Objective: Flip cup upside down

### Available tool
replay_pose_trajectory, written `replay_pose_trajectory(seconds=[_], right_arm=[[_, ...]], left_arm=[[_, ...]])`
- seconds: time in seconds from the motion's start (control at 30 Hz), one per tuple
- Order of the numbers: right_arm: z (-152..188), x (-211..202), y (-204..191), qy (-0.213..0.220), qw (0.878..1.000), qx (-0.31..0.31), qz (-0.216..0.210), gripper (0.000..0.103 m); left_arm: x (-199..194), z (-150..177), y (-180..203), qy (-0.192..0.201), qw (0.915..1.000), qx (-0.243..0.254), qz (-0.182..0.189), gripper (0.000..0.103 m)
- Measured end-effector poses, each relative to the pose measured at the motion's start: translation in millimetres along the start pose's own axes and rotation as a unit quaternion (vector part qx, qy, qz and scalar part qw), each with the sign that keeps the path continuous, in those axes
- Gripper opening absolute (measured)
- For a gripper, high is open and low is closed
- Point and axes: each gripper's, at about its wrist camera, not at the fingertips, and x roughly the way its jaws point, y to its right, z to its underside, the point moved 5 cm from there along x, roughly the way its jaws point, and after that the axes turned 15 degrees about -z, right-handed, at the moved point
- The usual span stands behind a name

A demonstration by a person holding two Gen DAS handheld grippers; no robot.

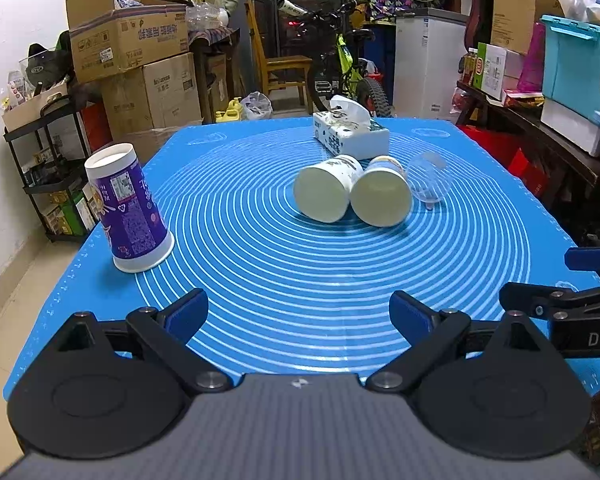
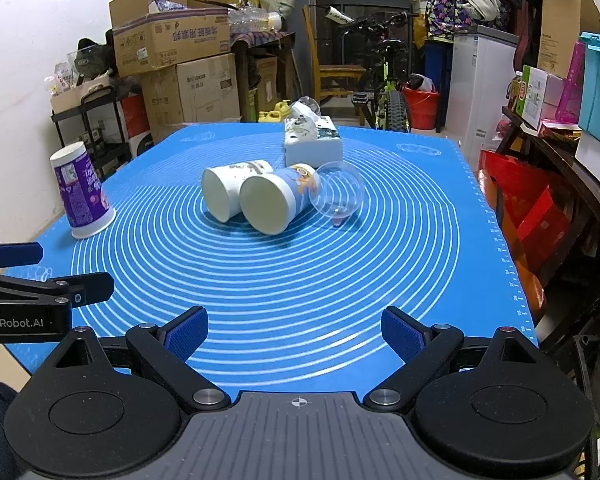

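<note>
A purple paper cup [image 1: 128, 210] stands upside down, wide rim down, at the mat's left edge; it also shows in the right wrist view [image 2: 81, 192]. Two white paper cups [image 1: 325, 190] [image 1: 381, 194] lie on their sides mid-mat, mouths toward me, touching each other; they also show in the right wrist view [image 2: 230, 188] [image 2: 274, 200]. A clear plastic cup [image 1: 428, 182] lies on its side against the right one, seen too in the right wrist view [image 2: 338, 194]. My left gripper [image 1: 298, 318] is open and empty above the near mat. My right gripper [image 2: 294, 334] is open and empty, beside the left.
A blue ringed mat [image 1: 300, 264] covers the table. A tissue box [image 1: 350, 134] stands behind the cups, also in the right wrist view [image 2: 312, 142]. Cardboard boxes [image 1: 136, 68], a black shelf, a bicycle [image 1: 352, 72] and a cluttered side table [image 2: 560, 168] surround the table.
</note>
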Motion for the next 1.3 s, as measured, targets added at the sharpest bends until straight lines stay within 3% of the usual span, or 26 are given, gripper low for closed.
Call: replay_pose_trajectory(seconds=[0.4,0.7,1.13,1.3], right_arm=[[-45.5,31.5,29.7,0.042,0.999,0.012,0.008,0.094],[-50.7,60.8,56.9,0.046,0.998,0.037,0.019,0.094],[-42.2,71.5,82.0,0.043,0.997,0.054,0.029,0.094],[-41.1,73.9,82.2,0.042,0.997,0.055,0.028,0.094]], left_arm=[[48.0,-40.5,10.8,0.031,0.9995,-0.001,0.002,0.096],[114.4,-80.3,31.5,0.032,0.9994,-0.01,0.014,0.096],[169.8,-88.8,48.8,-0.014,0.9977,-0.014,0.064,0.096],[175.1,-82.6,58.3,-0.027,0.9951,0.007,0.095,0.087]])
